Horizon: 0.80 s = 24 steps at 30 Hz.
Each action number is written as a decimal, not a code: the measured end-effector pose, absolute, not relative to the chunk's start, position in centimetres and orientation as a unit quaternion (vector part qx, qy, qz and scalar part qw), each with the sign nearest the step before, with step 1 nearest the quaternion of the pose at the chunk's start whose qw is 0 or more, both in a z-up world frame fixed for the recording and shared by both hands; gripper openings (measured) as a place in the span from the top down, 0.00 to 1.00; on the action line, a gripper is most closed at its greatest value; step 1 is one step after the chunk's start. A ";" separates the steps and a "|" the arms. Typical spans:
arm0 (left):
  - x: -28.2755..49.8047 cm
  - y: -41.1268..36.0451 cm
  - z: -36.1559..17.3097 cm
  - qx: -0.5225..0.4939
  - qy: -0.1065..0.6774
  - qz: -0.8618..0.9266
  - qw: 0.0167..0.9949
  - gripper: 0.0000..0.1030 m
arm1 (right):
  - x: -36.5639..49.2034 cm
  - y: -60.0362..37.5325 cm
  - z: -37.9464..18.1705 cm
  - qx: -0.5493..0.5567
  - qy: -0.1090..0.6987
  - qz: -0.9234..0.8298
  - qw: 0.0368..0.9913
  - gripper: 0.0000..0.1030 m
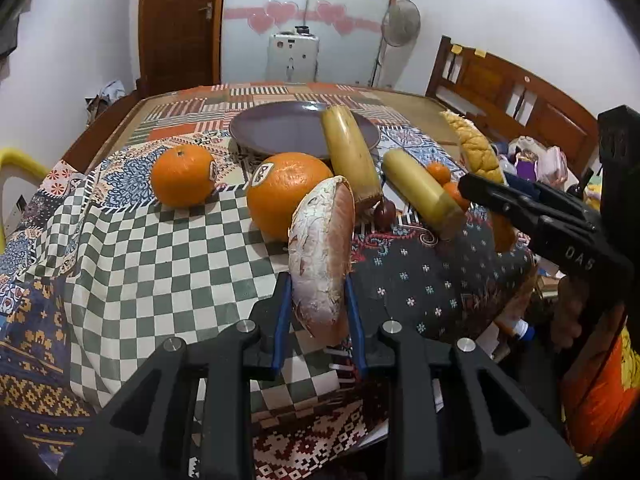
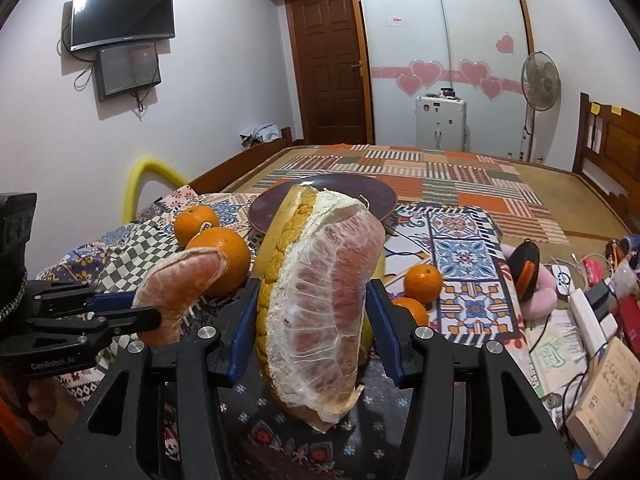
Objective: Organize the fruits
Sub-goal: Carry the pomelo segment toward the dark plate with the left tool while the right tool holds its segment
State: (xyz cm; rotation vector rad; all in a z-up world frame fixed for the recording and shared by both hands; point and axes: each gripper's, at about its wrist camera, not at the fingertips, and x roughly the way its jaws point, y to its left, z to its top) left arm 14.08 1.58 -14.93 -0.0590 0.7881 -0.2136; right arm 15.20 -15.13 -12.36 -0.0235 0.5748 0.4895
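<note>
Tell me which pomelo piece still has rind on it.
The big wedge in the right gripper; the left gripper's smaller segment is fully peeled.

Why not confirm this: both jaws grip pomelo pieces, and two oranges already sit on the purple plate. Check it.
Wrong about the oranges. In the left wrist view, the two oranges lie on the cloth in front of the purple plate. Both pomelo pieces are gripped.

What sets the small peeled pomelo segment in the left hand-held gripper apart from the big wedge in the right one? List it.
1. The small pink peeled pomelo segment is thin and curved; the big pink pomelo wedge is much thicker.
2. The small segment is bare of rind; the big wedge keeps yellow rind and white pith on one side.
Shared: pink flesh, each clamped between blue pads above the table.
</note>
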 end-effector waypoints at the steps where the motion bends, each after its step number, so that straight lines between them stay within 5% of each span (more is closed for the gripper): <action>1: 14.2 1.5 -14.9 -0.025 0.385 -0.104 0.917 0.75 | 15.2 -15.2 -12.5 -0.011 0.281 0.238 0.930 0.53; 17: 18.6 -0.8 -16.7 -0.027 0.418 -0.112 0.901 0.48 | 15.2 -16.6 -13.1 -0.004 0.291 0.235 0.927 0.53; 24: 19.3 -2.1 -17.2 0.005 0.414 -0.109 0.904 0.47 | 15.2 -17.0 -13.2 -0.002 0.292 0.234 0.927 0.53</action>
